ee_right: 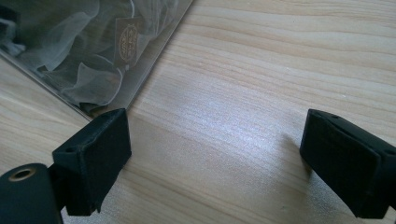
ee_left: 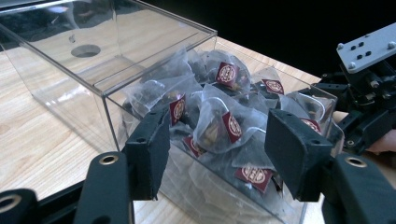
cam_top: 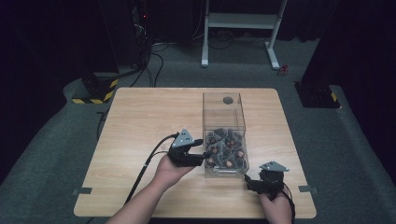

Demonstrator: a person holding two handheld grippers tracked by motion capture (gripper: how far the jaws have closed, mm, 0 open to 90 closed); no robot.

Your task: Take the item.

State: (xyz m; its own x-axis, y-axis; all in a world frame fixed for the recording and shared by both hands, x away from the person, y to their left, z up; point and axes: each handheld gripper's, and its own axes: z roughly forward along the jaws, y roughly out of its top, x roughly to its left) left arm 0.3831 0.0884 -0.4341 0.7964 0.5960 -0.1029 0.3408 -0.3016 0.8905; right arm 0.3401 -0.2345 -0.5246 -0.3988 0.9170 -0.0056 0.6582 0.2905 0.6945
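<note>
A clear plastic box (cam_top: 223, 109) stands right of the table's middle, its near half heaped with several mesh tea bags (cam_top: 225, 148) that carry dark red tags. My left gripper (cam_top: 205, 156) reaches over the box's near left wall. In the left gripper view the box wall (ee_left: 70, 88) is close and my left gripper (ee_left: 219, 151) is open above the tea bags (ee_left: 224, 126), its pads apart from them. My right gripper (cam_top: 250, 182) rests near the box's front right corner. In the right gripper view my right gripper (ee_right: 215, 154) is open over bare wood, beside the box (ee_right: 93, 46).
The wooden table (cam_top: 140, 121) has bare room left of the box. A round hole (cam_top: 228, 100) shows at the box's far end. On the floor behind stand a white frame (cam_top: 240, 21) and a yellow-black striped base (cam_top: 95, 93).
</note>
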